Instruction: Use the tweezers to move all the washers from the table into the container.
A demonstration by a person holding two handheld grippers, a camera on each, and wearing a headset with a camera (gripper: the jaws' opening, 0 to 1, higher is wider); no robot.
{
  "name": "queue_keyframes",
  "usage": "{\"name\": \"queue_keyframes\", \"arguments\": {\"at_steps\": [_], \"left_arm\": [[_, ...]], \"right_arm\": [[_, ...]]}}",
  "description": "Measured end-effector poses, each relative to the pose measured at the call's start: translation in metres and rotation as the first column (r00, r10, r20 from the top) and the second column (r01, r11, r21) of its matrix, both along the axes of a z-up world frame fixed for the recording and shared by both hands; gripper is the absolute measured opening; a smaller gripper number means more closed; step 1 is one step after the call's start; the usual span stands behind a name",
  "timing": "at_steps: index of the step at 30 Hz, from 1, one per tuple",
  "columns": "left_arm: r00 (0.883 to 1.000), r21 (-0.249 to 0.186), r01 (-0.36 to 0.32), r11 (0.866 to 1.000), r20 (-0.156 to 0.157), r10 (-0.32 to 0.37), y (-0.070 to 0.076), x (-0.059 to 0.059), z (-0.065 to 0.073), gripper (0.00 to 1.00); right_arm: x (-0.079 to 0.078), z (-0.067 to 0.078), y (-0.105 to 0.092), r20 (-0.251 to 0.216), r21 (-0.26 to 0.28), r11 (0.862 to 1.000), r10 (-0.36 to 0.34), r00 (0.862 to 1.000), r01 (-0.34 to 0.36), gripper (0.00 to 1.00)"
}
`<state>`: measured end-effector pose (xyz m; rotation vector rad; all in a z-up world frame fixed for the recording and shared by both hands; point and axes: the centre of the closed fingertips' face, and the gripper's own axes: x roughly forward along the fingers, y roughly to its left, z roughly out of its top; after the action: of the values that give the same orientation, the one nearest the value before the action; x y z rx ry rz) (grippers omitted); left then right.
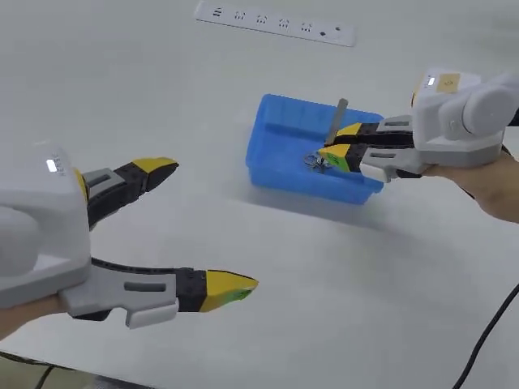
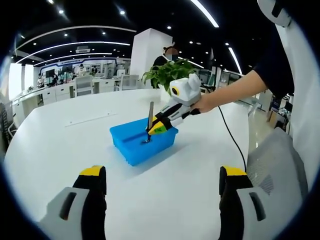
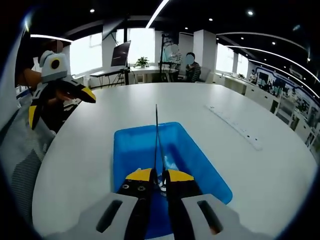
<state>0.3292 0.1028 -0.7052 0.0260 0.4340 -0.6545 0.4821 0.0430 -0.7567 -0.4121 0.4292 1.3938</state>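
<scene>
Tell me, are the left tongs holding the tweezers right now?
No, the left tongs stand open and empty above the table; the right tongs clamp the tweezers over the blue container.

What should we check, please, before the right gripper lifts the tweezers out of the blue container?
1. Right gripper shut on the tweezers: ok.
2. Tweezers' tip inside the blue container: ok.
3. Washer released from the tip: cannot tell; small metal pieces lie beside the tip, too blurred to separate.
4. Left gripper open, holding nothing, well apart from the container: ok.
5. Washers left to fetch on the table: cannot tell.
</scene>
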Motion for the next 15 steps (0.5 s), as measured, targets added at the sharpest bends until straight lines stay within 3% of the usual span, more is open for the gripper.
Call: {"name": "queue_keyframes", "arguments": {"at_steps": [9, 15], "left_arm": [[1.000, -0.006, 0.007, 1.000, -0.003, -0.007, -0.003, 0.001, 0.001, 0.99], [1.000, -0.012, 0.008, 1.000, 0.019, -0.008, -0.004, 0.020, 0.007, 0.98]], "right_arm": [[0.007, 0.012, 0.000, 0.013, 0.032, 0.999, -0.026, 1.000, 0.026, 0.10], [0.001, 0.022, 0.003, 0.034, 0.041, 0.999, -0.004, 0.999, 0.002, 0.08]]}}
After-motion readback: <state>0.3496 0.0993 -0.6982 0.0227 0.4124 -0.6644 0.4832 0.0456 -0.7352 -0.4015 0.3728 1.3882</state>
